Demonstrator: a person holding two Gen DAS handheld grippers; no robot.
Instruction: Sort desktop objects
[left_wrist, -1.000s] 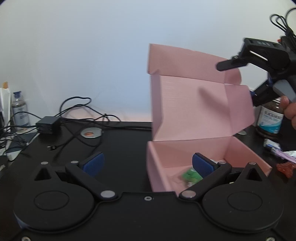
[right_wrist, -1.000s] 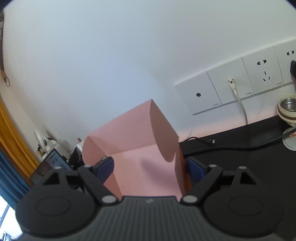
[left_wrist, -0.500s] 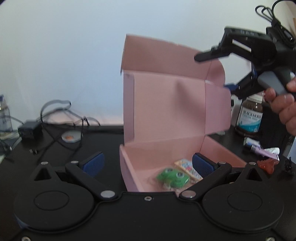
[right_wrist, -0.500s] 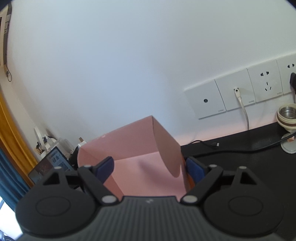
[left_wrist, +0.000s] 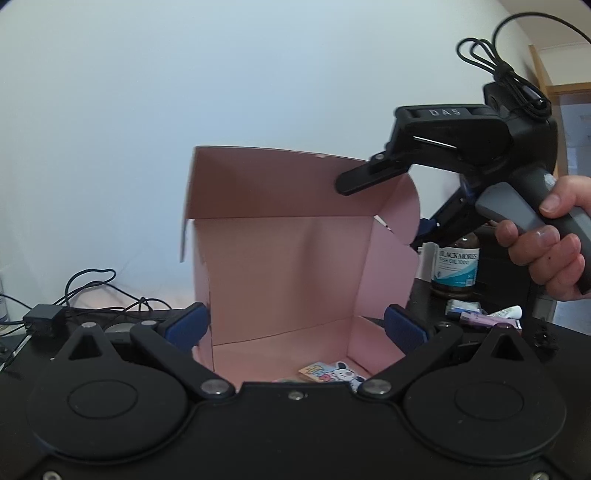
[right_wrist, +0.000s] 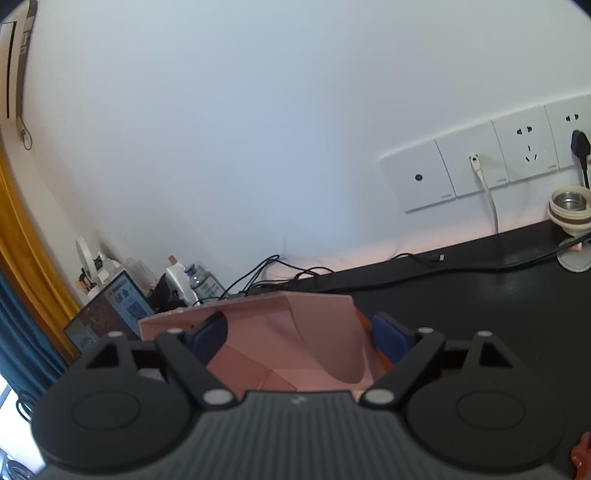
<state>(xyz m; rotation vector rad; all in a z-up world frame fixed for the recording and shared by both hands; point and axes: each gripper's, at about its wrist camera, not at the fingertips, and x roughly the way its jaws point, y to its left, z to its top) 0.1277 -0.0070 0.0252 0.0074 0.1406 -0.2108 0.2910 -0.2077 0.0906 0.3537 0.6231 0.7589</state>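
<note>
I hold one tool in each hand over the black worktop (left_wrist: 122, 317). The left tool (left_wrist: 295, 325) stands open and empty, its blue pads flanking the front of the pink cardboard box (left_wrist: 295, 266) without pressing on it. The right tool (right_wrist: 299, 334) is also spread wide; its pads straddle the top edge of the box's raised lid (right_wrist: 280, 325), and I see no contact.

The box sits at 12 o'clock from the left tool, lid upright. A cartoon-print card (left_wrist: 328, 373) lies on its floor near the front wall. Still outside, at 3 o'clock of the box: a Blackmores fish-oil bottle (left_wrist: 456, 269), small tubes (left_wrist: 487, 315) and a red item (right_wrist: 581, 456) at the right view's lower edge.

Judged step: the box is part-filled, and the right tool is placed at the lid, either to steady it or to fold it down.

Next move, if loading continues: keep the lid upright, swing one tool toward the loose items, and close on one squarely.
</note>
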